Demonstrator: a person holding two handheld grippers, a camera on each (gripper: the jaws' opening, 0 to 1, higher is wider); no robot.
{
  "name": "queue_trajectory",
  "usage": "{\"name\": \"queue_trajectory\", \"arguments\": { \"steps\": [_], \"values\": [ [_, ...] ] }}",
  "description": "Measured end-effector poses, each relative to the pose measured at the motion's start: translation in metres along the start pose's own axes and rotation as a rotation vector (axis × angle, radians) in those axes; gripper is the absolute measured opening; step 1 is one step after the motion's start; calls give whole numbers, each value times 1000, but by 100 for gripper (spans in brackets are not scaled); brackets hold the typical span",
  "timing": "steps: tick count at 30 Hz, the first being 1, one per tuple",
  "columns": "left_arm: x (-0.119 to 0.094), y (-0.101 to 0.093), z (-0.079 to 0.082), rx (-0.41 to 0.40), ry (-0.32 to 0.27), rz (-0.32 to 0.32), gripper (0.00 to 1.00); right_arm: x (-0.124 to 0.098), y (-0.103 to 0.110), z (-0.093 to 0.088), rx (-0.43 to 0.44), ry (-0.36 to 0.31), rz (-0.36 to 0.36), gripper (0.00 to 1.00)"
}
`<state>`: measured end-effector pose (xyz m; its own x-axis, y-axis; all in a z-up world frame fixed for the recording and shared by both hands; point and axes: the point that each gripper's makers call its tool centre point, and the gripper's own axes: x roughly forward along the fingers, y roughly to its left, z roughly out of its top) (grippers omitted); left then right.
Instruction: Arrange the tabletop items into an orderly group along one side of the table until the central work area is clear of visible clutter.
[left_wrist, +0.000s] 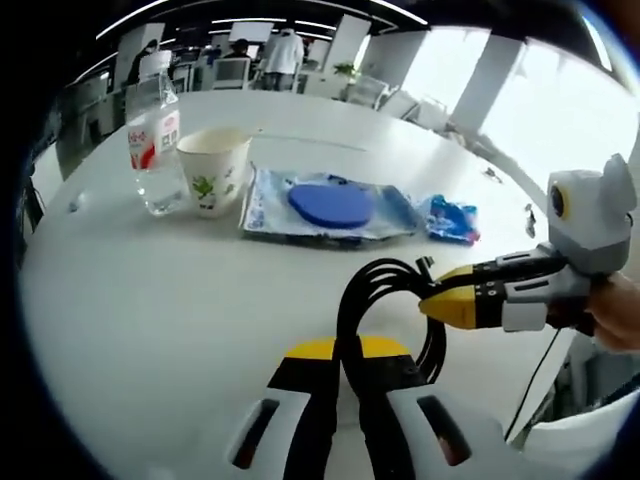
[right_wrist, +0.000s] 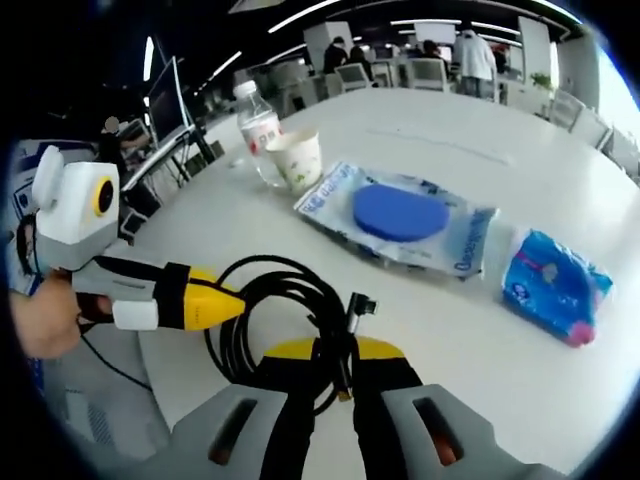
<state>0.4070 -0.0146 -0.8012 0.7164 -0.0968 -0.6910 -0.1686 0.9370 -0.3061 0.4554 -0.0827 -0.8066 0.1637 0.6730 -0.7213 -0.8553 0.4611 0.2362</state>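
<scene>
Beside the water bottle (left_wrist: 153, 140) on the white table (left_wrist: 150, 300) stands a paper cup (left_wrist: 213, 168), touching or nearly touching it. Farther from the bottle than the cup lies a clear plastic packet (left_wrist: 325, 208) with a blue disc (left_wrist: 331, 204) on it, and beyond that a small blue tissue pack (right_wrist: 556, 284). Well apart from the bottle, at the near table edge, a coiled black cable (right_wrist: 270, 310) sits between both tools. The left gripper (left_wrist: 345, 395) is clamped narrowly on a loop of the cable; the right gripper (right_wrist: 335, 385) likewise pinches the cable between nearly closed jaws.
</scene>
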Motion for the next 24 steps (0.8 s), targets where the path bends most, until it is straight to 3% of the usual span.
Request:
{"name": "queue_trajectory", "arguments": {
  "steps": [24],
  "values": [
    [48, -86, 20, 148, 69, -154, 0, -54, -79, -23, 174, -61, -153, 9]
  ]
}}
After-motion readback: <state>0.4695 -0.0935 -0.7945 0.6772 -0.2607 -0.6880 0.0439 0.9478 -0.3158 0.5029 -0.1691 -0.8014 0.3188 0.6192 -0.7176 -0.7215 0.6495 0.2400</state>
